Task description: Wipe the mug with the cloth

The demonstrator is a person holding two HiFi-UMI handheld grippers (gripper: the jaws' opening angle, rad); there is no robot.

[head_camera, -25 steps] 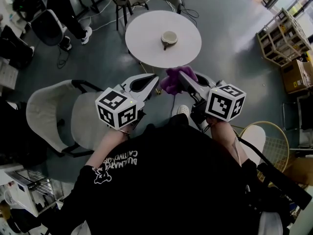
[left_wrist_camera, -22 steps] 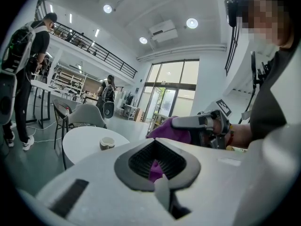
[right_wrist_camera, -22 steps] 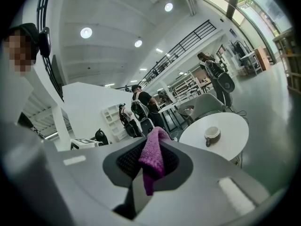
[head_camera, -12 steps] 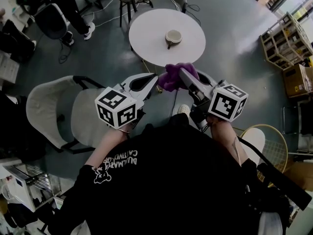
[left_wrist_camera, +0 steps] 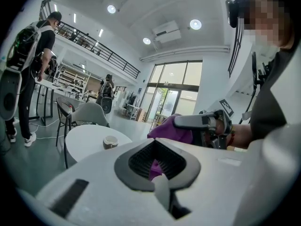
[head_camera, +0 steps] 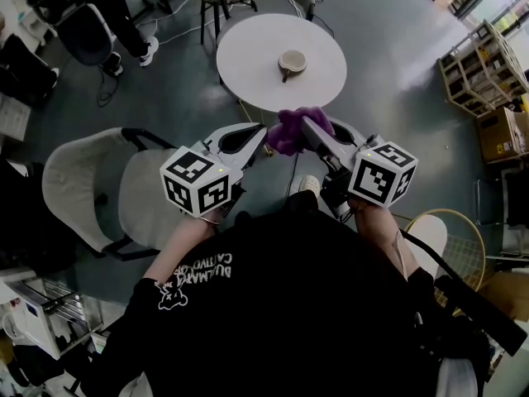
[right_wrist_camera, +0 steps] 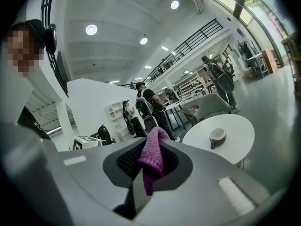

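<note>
Two grippers meet almost tip to tip in front of the person in the head view. Far left stands a pale chair (head_camera: 83,184). Next comes the left gripper (head_camera: 264,133), with its jaws closed together. Its tips touch the left edge of the purple cloth (head_camera: 291,131). Its own view shows a purple scrap in the hollow behind the tips, but I cannot tell whether the jaws pinch it. Just to the right, the right gripper (head_camera: 305,123) is clamped on the cloth. A fold stands up out of its closed jaws and a tail hangs down through the hollow behind them. Neither gripper holds the mug (head_camera: 291,60). It sits upright near the middle of the round white table (head_camera: 248,52), beyond both sets of jaws and well apart from the cloth, with its handle turned toward the person.
</note>
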